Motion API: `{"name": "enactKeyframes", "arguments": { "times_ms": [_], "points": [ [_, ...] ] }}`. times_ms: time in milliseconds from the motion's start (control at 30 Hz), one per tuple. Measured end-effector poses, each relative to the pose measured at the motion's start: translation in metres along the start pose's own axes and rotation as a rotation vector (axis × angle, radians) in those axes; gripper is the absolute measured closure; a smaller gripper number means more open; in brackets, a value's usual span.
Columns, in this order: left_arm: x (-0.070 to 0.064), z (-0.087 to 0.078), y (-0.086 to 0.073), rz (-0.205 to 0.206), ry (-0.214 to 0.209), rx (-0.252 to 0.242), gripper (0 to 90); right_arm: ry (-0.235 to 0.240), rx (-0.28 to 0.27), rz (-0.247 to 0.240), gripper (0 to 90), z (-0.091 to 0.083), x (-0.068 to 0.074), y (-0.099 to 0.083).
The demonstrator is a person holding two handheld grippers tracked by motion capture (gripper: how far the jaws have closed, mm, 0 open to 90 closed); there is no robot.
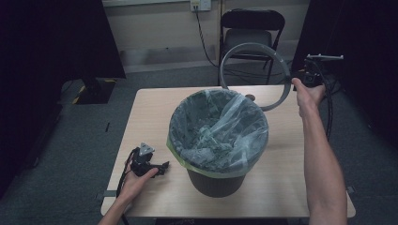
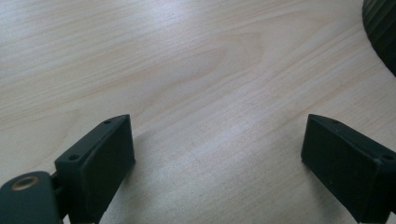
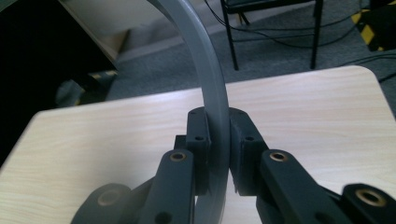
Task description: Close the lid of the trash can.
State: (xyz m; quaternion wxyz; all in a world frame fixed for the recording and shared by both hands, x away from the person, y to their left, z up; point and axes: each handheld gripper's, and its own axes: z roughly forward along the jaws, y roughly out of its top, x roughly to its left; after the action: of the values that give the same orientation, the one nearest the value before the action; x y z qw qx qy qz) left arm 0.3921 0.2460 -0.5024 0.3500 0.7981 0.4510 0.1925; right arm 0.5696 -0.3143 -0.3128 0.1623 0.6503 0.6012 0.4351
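Dim room, grey carpet, a black chair (image 1: 252, 29) pushed back against the far wall, and in the middle a pale wooden table (image 1: 150, 117) with a dark waste bin (image 1: 217, 180) standing on it. A translucent bin liner (image 1: 218, 126) is draped inside and folded over the rim.

The right gripper (image 1: 313, 75) is up beyond the table's far right corner, clenched on a grey plastic ring (image 1: 256, 47), the hoop that would clamp the liner to the bin's rim. In the right gripper view the ring (image 3: 212, 88) is pinched edge-on between the two jaws and held upright, arcing away over the table; it is off the bin and well above it.

The left gripper (image 1: 151, 165) rests low on the table just beside the bin's left side, jaws spread wide with nothing between them; the left gripper view looks at bare wood, the ribbed bin wall (image 2: 383, 32) at the corner.

My worry is the grip: it's a thin pinch at a single point on a wide hoop, so the ring could swing or twist in the jaws on its way down. If it lands crooked it may catch one side of the liner and drag it into the bin, or nudge the unheld bin sideways.
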Motion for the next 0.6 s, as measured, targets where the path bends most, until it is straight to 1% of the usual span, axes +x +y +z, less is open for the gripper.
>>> {"name": "enactKeyframes", "arguments": {
  "times_ms": [67,100,133,167,200,233,267,300,333,400,433,467,500,600],
  "points": [
    [0.000,0.000,0.000,0.000,0.000,0.000,8.8,0.047,-0.004,0.039,80.6,-0.001,-0.001,0.003],
    [0.000,0.000,0.000,0.000,0.000,0.000,8.8,0.064,-0.005,0.046,80.6,-0.002,-0.001,0.004],
    [0.000,0.000,0.000,0.000,0.000,0.000,8.8,0.096,-0.002,0.062,80.6,-0.002,0.000,0.005],
    [0.000,0.000,0.000,0.000,0.001,0.000,8.8,0.124,-0.012,0.074,80.6,-0.003,0.001,0.007],
    [0.000,0.000,0.000,0.000,0.001,0.000,8.8,0.142,-0.010,0.064,80.5,-0.005,0.003,0.009],
    [0.000,0.000,0.000,0.000,0.001,0.000,8.8,0.161,0.004,0.044,80.5,-0.006,0.006,0.012],
    [0.000,0.000,0.000,-0.001,0.000,-0.001,8.8,0.168,-0.002,0.029,80.5,-0.008,0.009,0.015],
    [0.000,0.000,0.000,0.000,0.001,0.000,8.8,0.180,0.001,0.032,80.6,-0.010,0.010,0.018],
    [0.000,0.000,0.000,0.000,0.001,0.000,8.8,0.189,0.001,0.032,80.7,-0.012,0.010,0.020],
    [0.000,0.000,0.000,0.000,0.001,0.000,8.7,0.190,0.007,0.010,80.7,-0.014,0.014,0.025],
    [0.000,0.000,0.000,0.000,0.001,0.000,8.8,0.197,0.006,0.011,80.7,-0.016,0.017,0.028],
    [0.000,0.000,0.000,-0.001,0.000,0.000,8.8,0.216,0.012,0.012,80.7,-0.016,0.019,0.030],
    [0.000,0.000,0.000,0.000,0.001,0.000,8.8,0.214,0.015,0.009,80.7,-0.017,0.021,0.033],
    [0.000,0.000,0.000,0.000,0.001,0.000,8.8,0.265,0.027,0.014,80.7,-0.018,0.027,0.040]
  ]
}}
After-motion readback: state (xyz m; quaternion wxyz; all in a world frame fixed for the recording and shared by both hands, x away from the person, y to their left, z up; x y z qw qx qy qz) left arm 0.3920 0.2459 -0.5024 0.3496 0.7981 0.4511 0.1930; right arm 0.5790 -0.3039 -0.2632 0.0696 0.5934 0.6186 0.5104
